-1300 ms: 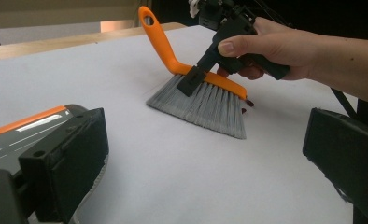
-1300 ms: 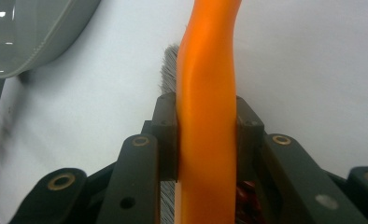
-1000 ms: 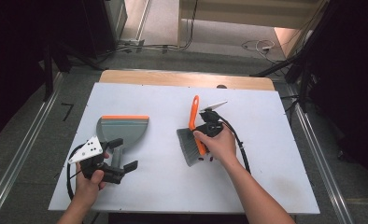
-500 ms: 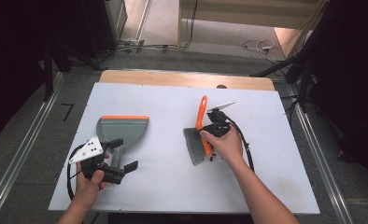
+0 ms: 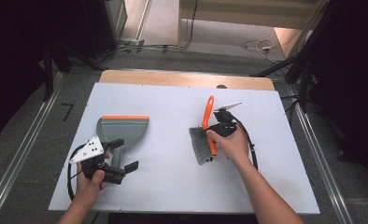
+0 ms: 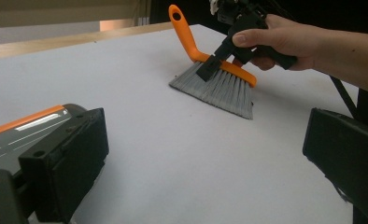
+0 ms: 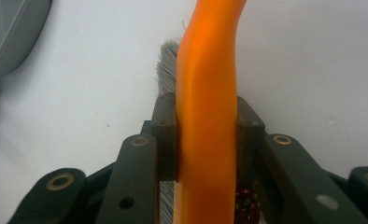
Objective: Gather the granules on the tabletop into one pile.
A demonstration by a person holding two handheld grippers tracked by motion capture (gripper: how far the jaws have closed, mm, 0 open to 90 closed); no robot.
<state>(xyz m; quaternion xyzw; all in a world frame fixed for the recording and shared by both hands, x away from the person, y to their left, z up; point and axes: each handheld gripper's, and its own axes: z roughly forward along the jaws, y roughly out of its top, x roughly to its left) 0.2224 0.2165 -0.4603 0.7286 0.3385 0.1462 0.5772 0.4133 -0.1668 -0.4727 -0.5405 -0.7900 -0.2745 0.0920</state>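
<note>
Two tools on the white bench (image 5: 173,107): a hand brush (image 5: 205,135) right of centre and a dustpan (image 5: 123,130) to the left, well apart. Brush: a smooth, glossy orange plastic handle, gently curved, with a hanging hole near the tip, widening into an orange back that carries a fan of fine grey bristles (image 6: 219,88); bristle tips splayed against the bench surface, handle slanting up and away from the person. Right gripper (image 5: 213,135) clamped on the orange handle (image 7: 208,116), one matte black pad pressed to each flank, just above the bristle block, with the right hand (image 5: 231,144) wrapped around the gripper body. Dustpan: dull grey moulded plastic, a broad flat scoop trimmed with a thin orange lip along the far edge, stubby grey handle pointing toward the person. Left gripper (image 5: 126,156) at that handle, jaws spread wide, nothing pinched between the blocky black pads (image 6: 65,163); one pad just beside the dustpan's body, the other over bare bench. Bench top: plain, flat, matte white sheet over a pale wooden edge at the far side.
</note>
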